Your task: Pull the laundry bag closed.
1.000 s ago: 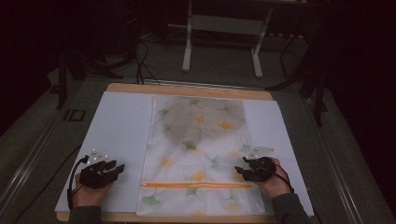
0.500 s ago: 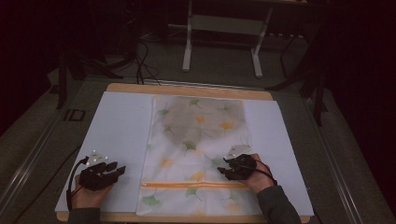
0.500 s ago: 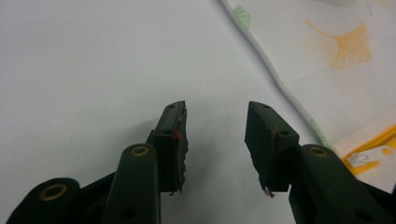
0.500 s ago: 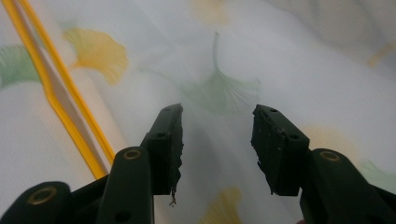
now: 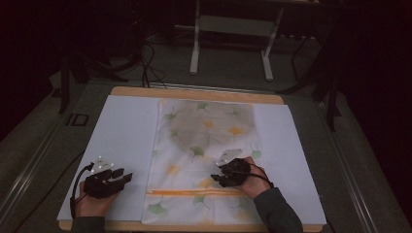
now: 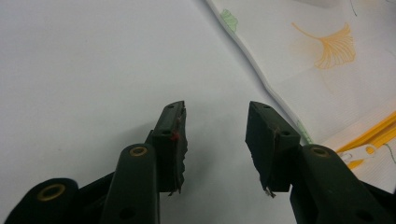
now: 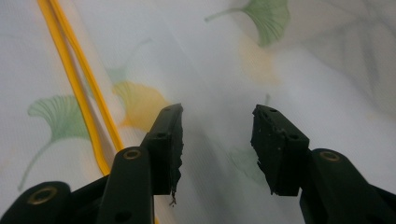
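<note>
The right tongs (image 5: 224,175) hang with jaws apart and empty over the lower middle of the bag (image 5: 206,145), which runs long from bottom to top of the frame. Its yellow zip (image 5: 194,193) lies crosswise just below them. The left tongs (image 5: 115,177), also gaping and empty, sit lower left on the white sheet (image 5: 121,136), beside the bag's edge.

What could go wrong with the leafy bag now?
1. The right gripper hovers open over the white mesh bag with green and yellow leaf prints; a deep pinch might catch both layers, or snag the thin mesh.
2. The left gripper sits open on the white table cover, off the bag, so the bag may slide if only one side gets pulled.
</note>
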Action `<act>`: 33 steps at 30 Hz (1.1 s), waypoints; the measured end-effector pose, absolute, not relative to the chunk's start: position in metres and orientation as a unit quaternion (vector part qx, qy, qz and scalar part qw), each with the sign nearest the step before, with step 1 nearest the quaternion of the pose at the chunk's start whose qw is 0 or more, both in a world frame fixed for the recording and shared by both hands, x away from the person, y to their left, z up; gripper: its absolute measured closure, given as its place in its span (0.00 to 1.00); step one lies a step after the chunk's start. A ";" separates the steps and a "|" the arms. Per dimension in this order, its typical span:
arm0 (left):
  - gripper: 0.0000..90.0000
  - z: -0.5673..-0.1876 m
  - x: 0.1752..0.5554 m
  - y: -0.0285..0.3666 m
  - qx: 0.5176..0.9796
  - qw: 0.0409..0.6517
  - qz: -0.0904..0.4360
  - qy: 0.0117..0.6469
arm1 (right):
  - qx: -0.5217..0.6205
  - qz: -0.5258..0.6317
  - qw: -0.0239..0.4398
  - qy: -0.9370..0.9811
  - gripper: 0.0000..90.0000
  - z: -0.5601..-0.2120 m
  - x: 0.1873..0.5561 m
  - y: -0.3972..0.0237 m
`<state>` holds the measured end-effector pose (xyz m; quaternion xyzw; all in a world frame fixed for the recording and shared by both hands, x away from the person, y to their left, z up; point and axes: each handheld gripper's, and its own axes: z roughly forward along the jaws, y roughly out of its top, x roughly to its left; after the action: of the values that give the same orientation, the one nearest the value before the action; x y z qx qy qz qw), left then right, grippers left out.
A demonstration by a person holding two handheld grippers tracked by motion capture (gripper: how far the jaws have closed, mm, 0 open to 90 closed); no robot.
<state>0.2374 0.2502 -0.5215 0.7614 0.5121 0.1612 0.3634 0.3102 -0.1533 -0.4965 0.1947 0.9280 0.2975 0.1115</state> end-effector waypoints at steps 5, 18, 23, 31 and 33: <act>0.64 -0.521 0.237 0.251 0.762 0.367 0.158 0.510 | 0.171 0.296 0.111 0.933 0.61 -0.495 0.310 -0.134; 0.65 -0.520 0.237 0.250 0.763 0.367 0.155 0.509 | 0.139 0.298 0.102 0.939 0.61 -0.493 0.309 -0.102; 0.65 -0.520 0.237 0.248 0.765 0.366 0.153 0.507 | 0.122 0.294 0.097 0.943 0.66 -0.492 0.307 -0.090; 0.65 -0.521 0.237 0.247 0.767 0.366 0.150 0.505 | 0.110 0.297 0.086 0.945 0.66 -0.490 0.304 -0.073; 0.65 -0.521 0.238 0.247 0.767 0.367 0.150 0.505 | 0.106 0.299 0.084 0.945 0.67 -0.489 0.303 -0.068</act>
<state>0.2376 0.2471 -0.5208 0.7672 0.5048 0.1495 0.3665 0.3030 -0.0684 -0.4891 0.1057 0.9448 0.2986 0.0836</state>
